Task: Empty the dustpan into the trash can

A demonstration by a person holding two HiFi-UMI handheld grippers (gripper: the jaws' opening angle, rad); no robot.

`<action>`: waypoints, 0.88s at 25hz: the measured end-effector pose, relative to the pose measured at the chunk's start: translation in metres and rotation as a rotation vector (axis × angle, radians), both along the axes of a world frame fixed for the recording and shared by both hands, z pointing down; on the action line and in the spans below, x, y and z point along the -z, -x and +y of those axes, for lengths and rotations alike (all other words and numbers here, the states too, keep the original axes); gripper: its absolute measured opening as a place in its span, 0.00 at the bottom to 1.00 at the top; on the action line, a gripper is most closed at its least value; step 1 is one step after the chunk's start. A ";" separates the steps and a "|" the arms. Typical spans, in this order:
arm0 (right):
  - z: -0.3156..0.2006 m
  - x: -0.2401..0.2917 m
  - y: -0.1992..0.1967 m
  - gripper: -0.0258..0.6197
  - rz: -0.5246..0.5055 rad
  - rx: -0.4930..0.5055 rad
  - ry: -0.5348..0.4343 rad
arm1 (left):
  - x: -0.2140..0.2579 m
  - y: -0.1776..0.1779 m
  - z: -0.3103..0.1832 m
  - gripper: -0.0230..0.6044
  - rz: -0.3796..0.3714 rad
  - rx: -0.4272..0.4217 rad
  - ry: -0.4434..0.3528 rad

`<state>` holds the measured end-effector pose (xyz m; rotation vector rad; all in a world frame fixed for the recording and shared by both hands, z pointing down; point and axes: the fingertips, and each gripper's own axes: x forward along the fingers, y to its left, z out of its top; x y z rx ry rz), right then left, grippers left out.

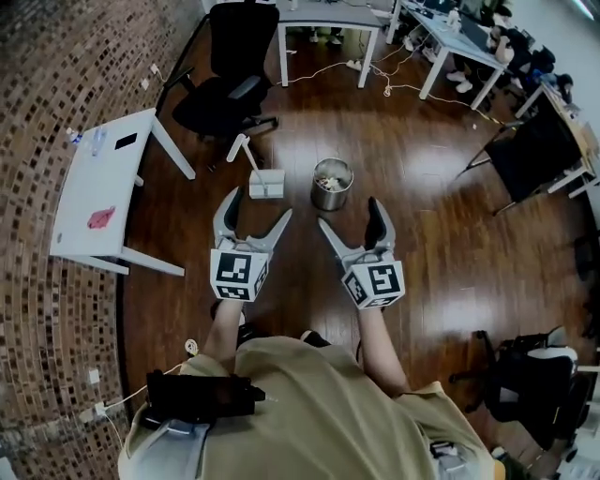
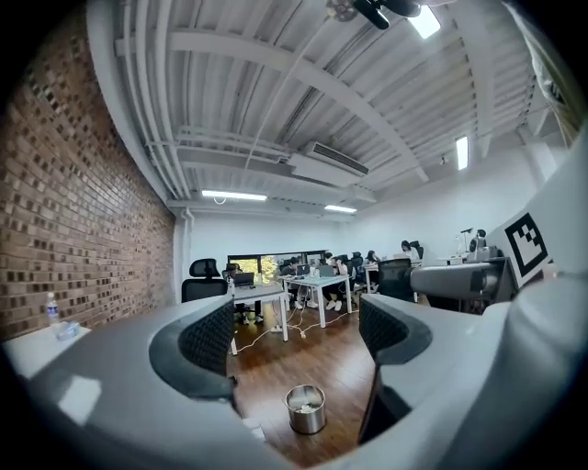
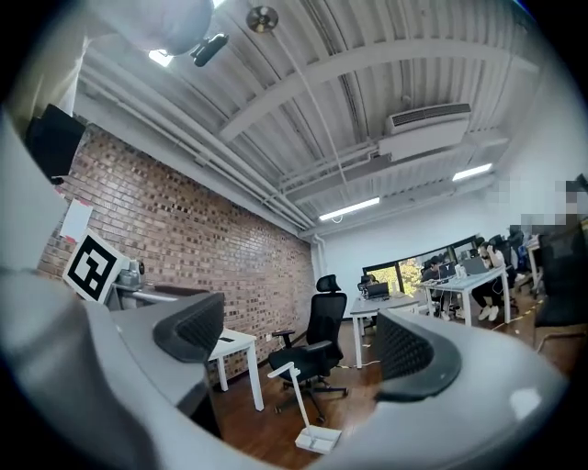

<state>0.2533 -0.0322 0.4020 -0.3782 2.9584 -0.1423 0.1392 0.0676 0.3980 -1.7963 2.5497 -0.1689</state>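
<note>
A white dustpan (image 1: 265,183) with a long upright handle stands on the wooden floor, just left of a round metal trash can (image 1: 332,185) that has scraps inside. My left gripper (image 1: 259,206) hovers near the dustpan, open and holding nothing. My right gripper (image 1: 349,214) is just this side of the can, also open and empty. In the left gripper view the trash can (image 2: 306,408) lies low between the jaws of the left gripper (image 2: 294,340). In the right gripper view the dustpan (image 3: 317,439) shows beyond the open jaws of the right gripper (image 3: 303,344).
A black office chair (image 1: 225,84) stands right behind the dustpan. A white table (image 1: 98,187) stands along the brick wall at left. White desks (image 1: 328,21) with floor cables and seated people fill the back. Another black chair (image 1: 539,155) is at right.
</note>
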 end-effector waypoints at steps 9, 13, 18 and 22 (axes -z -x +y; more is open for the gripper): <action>0.043 -0.002 0.002 0.81 0.019 -0.069 0.010 | -0.015 0.020 0.078 0.70 0.075 0.037 -0.014; 0.060 0.017 0.006 0.81 0.008 -0.106 -0.049 | -0.009 0.037 0.095 0.67 0.095 0.024 -0.057; 0.083 0.016 0.029 0.81 0.040 -0.132 -0.074 | -0.005 0.049 0.103 0.67 0.068 -0.016 -0.075; 0.106 0.016 0.047 0.81 0.056 -0.127 -0.080 | 0.000 0.062 0.119 0.67 0.007 -0.014 -0.057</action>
